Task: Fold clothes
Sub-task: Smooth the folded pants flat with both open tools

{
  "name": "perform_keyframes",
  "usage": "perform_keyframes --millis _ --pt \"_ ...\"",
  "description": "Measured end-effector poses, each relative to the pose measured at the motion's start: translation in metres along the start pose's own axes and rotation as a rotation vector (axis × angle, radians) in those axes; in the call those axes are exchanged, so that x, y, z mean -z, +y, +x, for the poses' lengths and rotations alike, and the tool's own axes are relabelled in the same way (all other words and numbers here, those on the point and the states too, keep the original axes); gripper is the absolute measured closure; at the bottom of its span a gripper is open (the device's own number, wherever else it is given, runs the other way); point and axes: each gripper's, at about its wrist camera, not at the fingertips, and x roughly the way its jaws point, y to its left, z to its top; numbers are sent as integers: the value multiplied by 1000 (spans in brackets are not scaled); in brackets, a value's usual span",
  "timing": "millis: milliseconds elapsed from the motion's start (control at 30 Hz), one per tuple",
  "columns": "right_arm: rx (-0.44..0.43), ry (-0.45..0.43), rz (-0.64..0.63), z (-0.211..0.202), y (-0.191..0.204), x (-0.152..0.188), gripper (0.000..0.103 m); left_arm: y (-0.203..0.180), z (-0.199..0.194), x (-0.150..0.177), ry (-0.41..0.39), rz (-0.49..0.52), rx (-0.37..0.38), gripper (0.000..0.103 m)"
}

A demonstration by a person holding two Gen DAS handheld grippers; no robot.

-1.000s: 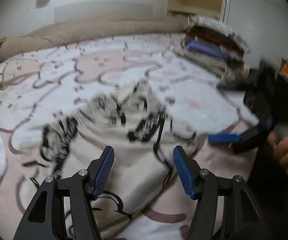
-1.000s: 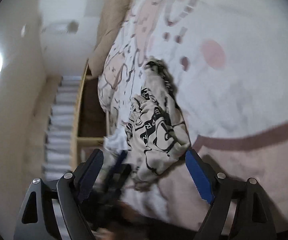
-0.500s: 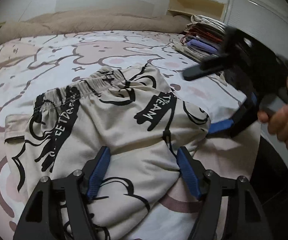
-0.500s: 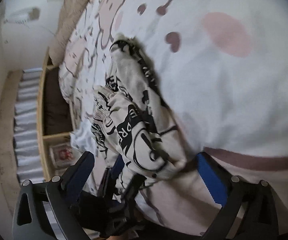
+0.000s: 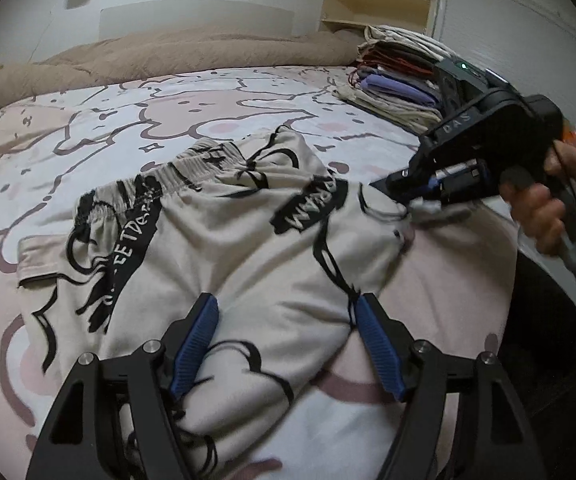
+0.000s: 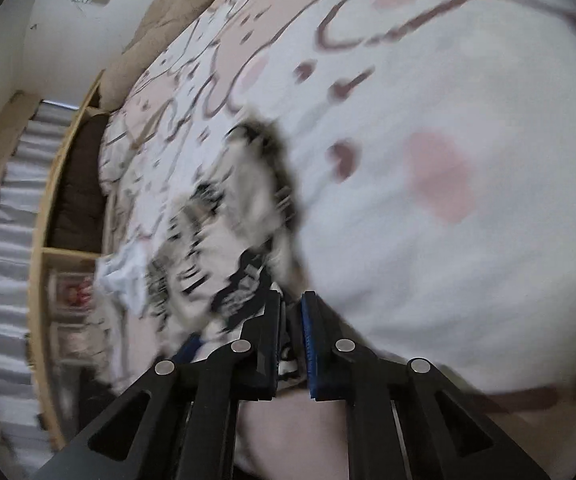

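Note:
Cream shorts [image 5: 248,248] with black lettering and an elastic waistband lie spread on the patterned bed sheet [image 5: 128,120]. My left gripper [image 5: 286,304] hovers low over their near edge, jaws apart, fabric lying beneath and between them with no pad pressing. At the right a hand [image 5: 547,208] holds my right gripper [image 5: 411,204], whose jaws are closing and pinch a bunched fold at the shorts' right edge. In the blurred right wrist view the right gripper [image 6: 291,300] shows its pads nearly together with printed fabric between them, and the shorts [image 6: 248,184] stretch away behind.
A stack of folded clothes [image 5: 391,80] sits at the bed's far right corner. A beige duvet [image 5: 188,56] is rolled along the head end. A white cloth [image 6: 124,276] lies at the bed's left edge beside a wooden shelf [image 6: 48,240].
The right gripper, wide open before, has swung in and closed on the shorts' right edge, lifting a fold. The left gripper has sunk slightly toward the fabric.

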Motion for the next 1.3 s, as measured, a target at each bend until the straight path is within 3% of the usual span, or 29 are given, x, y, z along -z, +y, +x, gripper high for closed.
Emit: perform_keyframes --millis 67,133,167,200,233,267,367,433,500,567,700,867,1100,1200,1300 --pt "64 -84 -51 -15 -2 -2 91 -5 -8 2 17 49 -27 31" --pt "136 -150 -205 -30 11 3 86 -13 -17 4 19 128 -73 31" --pt "172 -181 -288 -38 19 6 75 -19 -25 7 15 196 -109 31" --pt "229 -202 -385 -43 29 13 39 -25 -31 9 14 254 -137 31" --pt "293 -239 -506 -48 40 25 10 -28 -34 12 17 297 -158 31" --pt "357 -281 -632 -53 51 38 9 -34 -39 16 24 370 -195 31" --pt "540 -312 -1056 -44 78 87 10 -46 -40 27 61 546 -310 31" --pt "654 -299 -1275 -30 82 113 29 -52 -37 36 89 648 -380 31" --pt "786 -294 -1523 -11 82 141 37 -58 -33 50 105 784 -459 31" --pt "860 -299 -1755 6 73 167 37 -63 -31 61 106 895 -522 31" --pt "957 -354 -2094 29 53 196 37 -62 -29 65 112 950 -567 31" --pt "970 -361 -2275 43 37 197 37 -54 -25 59 116 918 -567 29" --pt "962 -367 -2324 55 37 180 37 -45 -17 45 107 878 -555 29" --pt "967 -394 -2326 63 41 175 52 -42 -12 41 104 879 -560 29" --pt "940 -374 -2343 71 44 178 76 -42 -6 40 95 915 -566 29"
